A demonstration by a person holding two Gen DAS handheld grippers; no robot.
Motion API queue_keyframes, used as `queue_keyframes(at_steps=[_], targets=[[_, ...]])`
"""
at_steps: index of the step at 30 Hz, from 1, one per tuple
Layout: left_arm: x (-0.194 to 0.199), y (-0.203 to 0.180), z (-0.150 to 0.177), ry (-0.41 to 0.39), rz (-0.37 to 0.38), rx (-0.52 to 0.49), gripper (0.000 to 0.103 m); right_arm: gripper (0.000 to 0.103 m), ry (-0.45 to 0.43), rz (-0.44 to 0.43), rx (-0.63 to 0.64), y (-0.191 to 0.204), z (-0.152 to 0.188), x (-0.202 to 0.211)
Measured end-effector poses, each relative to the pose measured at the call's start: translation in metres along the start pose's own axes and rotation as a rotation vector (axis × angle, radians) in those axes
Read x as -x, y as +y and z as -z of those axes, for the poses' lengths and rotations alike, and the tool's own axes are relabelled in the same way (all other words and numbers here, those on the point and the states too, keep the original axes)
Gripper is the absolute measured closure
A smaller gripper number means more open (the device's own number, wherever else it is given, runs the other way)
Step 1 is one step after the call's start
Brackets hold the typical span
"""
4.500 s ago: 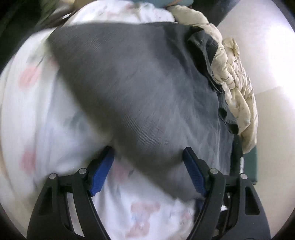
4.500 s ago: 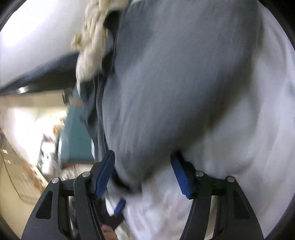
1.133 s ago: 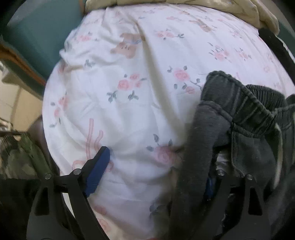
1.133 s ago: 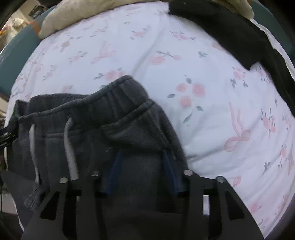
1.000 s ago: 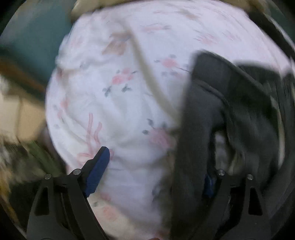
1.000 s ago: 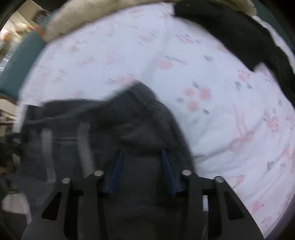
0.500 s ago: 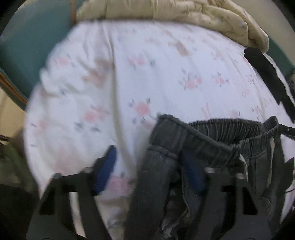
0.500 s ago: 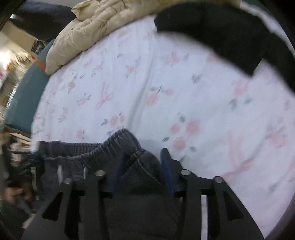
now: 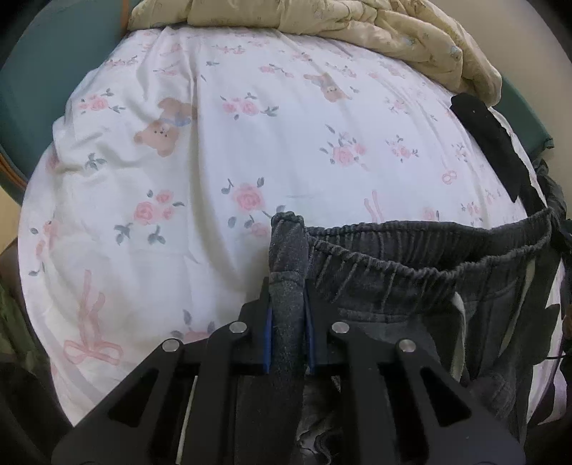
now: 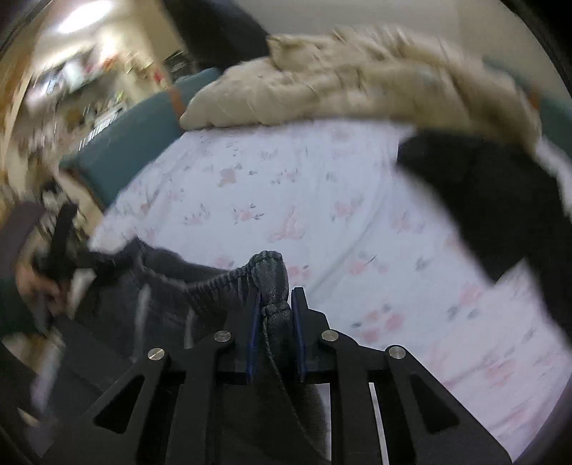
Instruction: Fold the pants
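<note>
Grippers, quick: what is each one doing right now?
Left gripper: jaws closing, pads pinching one end of the waistband of the grey pants.
Right gripper: jaws closing, pinching the opposite waistband end.

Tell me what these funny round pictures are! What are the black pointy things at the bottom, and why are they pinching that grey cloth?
No robot here: a person holds a pair of tongs in each hand, and each has a little camera looking along its two fingers. That lens bends everything round.

One picture comes from the left tongs, the other from the right tongs. The black shapes with blue pads are their fingers.

Below them is a bed with a white sheet printed with pink roses and teddy bears. A cream quilt is bunched at the far end, and a black garment lies on the sheet.

The grey cloth is a pair of pants with a stretchy waistband. Both tongs are closing on it, each pinching one end of the waistband, ready for folding.
</note>
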State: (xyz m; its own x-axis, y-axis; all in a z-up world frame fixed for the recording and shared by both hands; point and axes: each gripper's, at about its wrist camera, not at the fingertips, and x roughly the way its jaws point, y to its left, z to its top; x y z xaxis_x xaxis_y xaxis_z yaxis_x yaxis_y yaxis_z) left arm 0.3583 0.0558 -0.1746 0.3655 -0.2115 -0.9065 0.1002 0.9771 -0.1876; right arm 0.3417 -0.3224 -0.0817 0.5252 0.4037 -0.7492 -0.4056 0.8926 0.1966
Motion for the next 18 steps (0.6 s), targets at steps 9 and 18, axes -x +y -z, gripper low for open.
queue_keyframes(at_steps=[9, 18], targets=[[-0.008, -0.007, 0.004, 0.013, -0.053, -0.058, 0.089, 0.043, 0.283, 0.388, 0.161, 0.016, 0.027, -0.082], [0.006, 0.013, -0.001, -0.071, 0.072, 0.041, 0.078, 0.057, 0.197, 0.121, -0.099, -0.021, 0.007, -0.069]])
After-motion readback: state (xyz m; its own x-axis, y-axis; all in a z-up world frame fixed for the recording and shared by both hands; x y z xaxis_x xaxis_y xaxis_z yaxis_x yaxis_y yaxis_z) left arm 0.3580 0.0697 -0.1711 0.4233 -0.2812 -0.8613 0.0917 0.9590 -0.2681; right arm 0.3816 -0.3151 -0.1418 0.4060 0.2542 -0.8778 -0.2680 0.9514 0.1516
